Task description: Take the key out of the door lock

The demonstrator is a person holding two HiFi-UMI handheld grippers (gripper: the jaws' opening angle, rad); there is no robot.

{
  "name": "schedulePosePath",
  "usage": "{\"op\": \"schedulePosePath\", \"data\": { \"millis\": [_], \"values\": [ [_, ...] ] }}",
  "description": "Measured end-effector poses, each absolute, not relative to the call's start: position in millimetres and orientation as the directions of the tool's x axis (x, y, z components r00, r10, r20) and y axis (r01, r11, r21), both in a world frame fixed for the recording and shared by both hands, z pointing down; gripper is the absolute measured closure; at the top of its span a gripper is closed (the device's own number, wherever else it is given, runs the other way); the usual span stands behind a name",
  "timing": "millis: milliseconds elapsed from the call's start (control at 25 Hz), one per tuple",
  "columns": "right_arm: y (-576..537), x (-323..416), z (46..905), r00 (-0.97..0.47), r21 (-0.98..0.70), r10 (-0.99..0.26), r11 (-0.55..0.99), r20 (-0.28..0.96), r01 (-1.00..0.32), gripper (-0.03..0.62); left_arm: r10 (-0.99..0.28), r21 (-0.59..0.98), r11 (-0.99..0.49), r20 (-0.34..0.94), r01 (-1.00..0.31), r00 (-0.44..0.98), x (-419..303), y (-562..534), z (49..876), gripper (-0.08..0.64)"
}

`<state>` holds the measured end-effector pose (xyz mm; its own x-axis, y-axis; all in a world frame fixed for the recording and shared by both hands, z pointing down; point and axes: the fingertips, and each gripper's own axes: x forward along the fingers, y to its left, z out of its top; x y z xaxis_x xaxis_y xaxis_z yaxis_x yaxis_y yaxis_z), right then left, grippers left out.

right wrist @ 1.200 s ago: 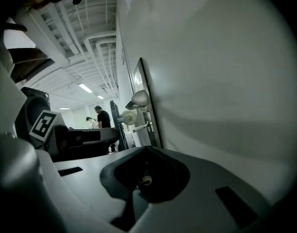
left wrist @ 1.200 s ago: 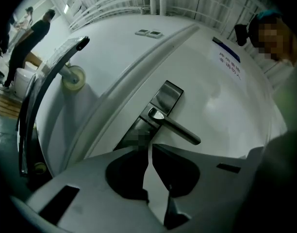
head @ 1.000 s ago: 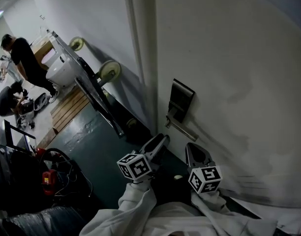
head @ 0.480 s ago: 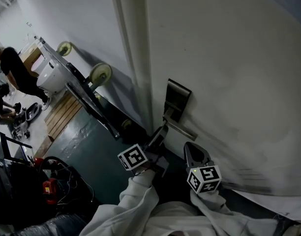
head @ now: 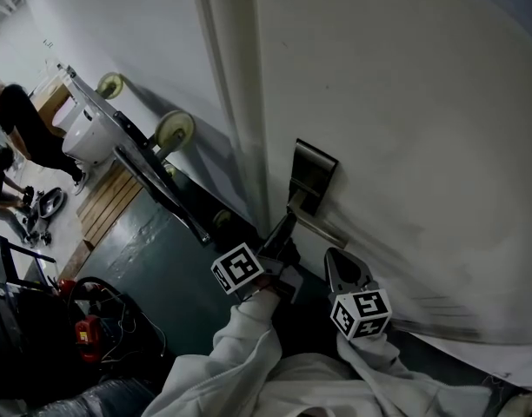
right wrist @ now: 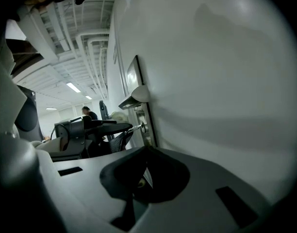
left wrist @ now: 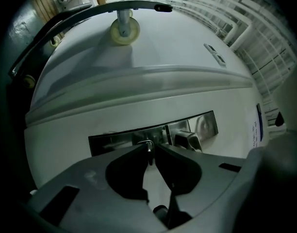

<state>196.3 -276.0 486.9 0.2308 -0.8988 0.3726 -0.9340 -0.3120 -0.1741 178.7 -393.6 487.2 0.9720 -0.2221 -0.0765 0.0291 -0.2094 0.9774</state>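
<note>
**Door** (head: 405,102): white, shut against its frame; fills the right of the head view.

**Lock plate** (head: 315,170): upright metal plate near the door's edge, with a lever handle (head: 322,227) on its lower part.

**Key** (left wrist: 148,144): seated in the lock plate, standing out from the door just beside the lever handle. In the right gripper view its shaft (right wrist: 138,127) runs level from the plate into the tips of the other gripper.

**Left gripper** (head: 283,231): held level against the lock plate, its marker cube (head: 238,269) turned towards the camera. The jaws have just been closing, and in the left gripper view the left gripper (left wrist: 149,150) is clamped on the key, which sits between the two tips.

**Right gripper** (head: 340,263): held beside the left one, below the lever handle and close to the door but apart from the lock. In its own view the right gripper (right wrist: 144,171) has its jaws together with nothing between them.

**Sleeves** (head: 249,354): white, one behind each gripper.

**Surroundings**: dark green floor (head: 162,250); a wheeled trolley (head: 153,172) tipped against the wall; two people (head: 23,120) far off at the left edge.
</note>
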Motion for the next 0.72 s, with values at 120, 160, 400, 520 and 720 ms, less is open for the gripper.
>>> {"op": "schedulePosePath", "data": {
  "millis": [120, 160, 400, 520, 720],
  "values": [
    [-279, 197, 488, 0.229, -0.176, -0.899, -0.311, 0.374, -0.934, 0.541, -0.216, 0.976, -0.215, -0.079, 0.031, 0.973, 180, -394, 489, 0.528],
    [-280, 197, 488, 0.227, -0.175, -0.899, -0.309, 0.374, -0.935, 0.54, -0.213, 0.977, -0.213, -0.079, 0.032, 0.974, 180, -394, 490, 0.528],
    [-286, 194, 490, 0.208, -0.171, -0.902, -0.289, 0.379, -0.942, 0.54, -0.217, 0.986, -0.159, -0.074, 0.04, 0.973, 180, -395, 492, 0.532],
    [-289, 195, 488, 0.204, -0.166, -0.904, -0.282, 0.375, -0.945, 0.54, -0.216, 0.992, -0.119, -0.07, 0.045, 0.974, 180, -395, 493, 0.534],
    [-288, 195, 485, 0.199, -0.164, -0.908, -0.275, 0.37, -0.947, 0.54, -0.225, 0.996, -0.083, -0.057, 0.039, 0.973, 179, -394, 493, 0.534]
  ]
}}
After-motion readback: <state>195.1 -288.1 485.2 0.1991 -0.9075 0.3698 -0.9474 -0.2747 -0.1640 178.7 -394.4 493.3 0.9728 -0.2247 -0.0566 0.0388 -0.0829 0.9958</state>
